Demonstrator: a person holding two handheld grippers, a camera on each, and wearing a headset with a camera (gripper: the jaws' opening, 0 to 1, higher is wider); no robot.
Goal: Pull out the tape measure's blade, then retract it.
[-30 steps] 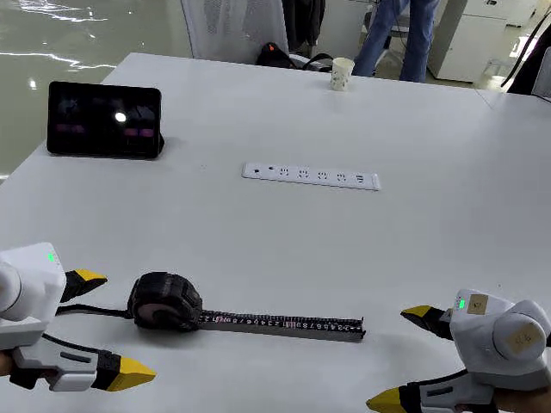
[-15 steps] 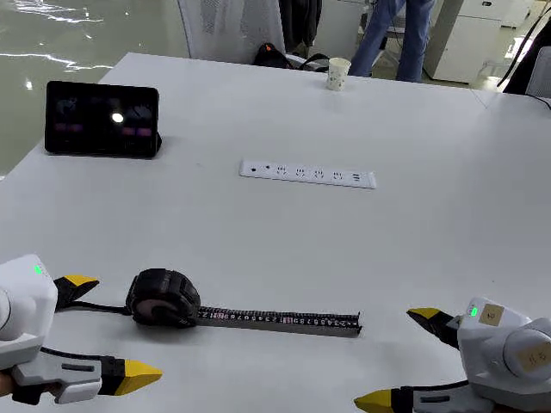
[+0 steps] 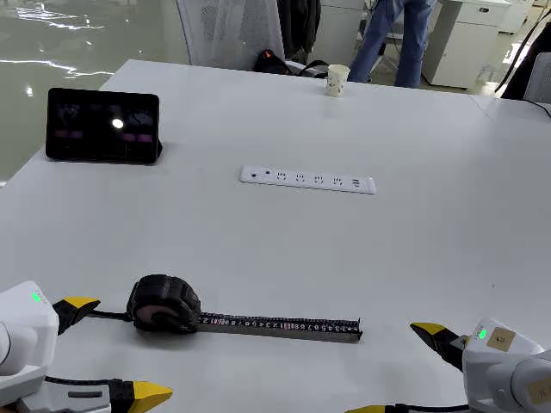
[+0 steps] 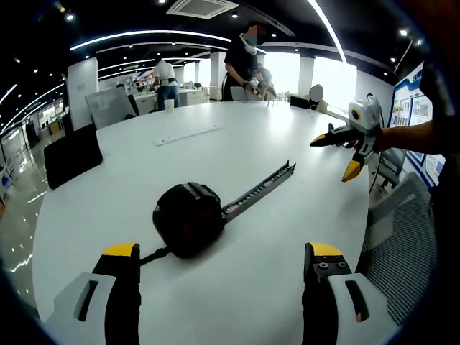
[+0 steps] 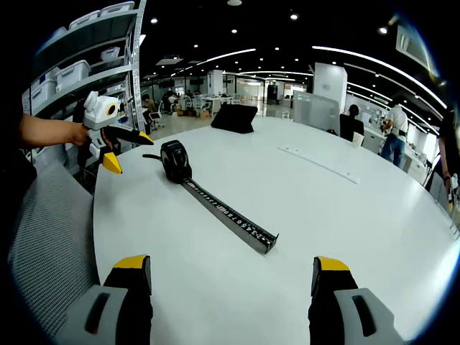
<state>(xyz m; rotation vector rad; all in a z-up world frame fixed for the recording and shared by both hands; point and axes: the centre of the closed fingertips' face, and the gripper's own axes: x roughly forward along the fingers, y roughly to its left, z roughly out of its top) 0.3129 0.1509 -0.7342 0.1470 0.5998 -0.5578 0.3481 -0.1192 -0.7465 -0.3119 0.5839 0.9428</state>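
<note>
Black tape measure (image 3: 164,303) flat on white table (image 3: 430,172), on the near side of the power strip (image 3: 306,180), well apart from it. Case (image 4: 188,218) lying on its side, roughly level with the power strip's left end. Blade (image 3: 280,326) out of the case, flat on the table, roughly parallel to the power strip, hooked tip about level with the power strip's right end. Short black cord (image 3: 108,315) off the case on the side away from the blade.

Left gripper (image 3: 118,348) out past the power strip's left end and nearer than the case. Yellow-tipped jaws spread wide, gripping nothing. One tip just beside the cord; touching or not, cannot tell. In the left gripper view, case ahead of the jaws and between their lines, not touched.

Right gripper (image 3: 393,368) out past the power strip's right end, nearer than the blade's tip. Jaws wide apart too, nothing held, clear of the blade.

Dark tablet (image 3: 103,125) propped upright well left of the power strip. Paper cup (image 3: 337,79) upright on the far side of the power strip, near the table's far edge. Person's legs (image 3: 396,34) beyond that edge.
</note>
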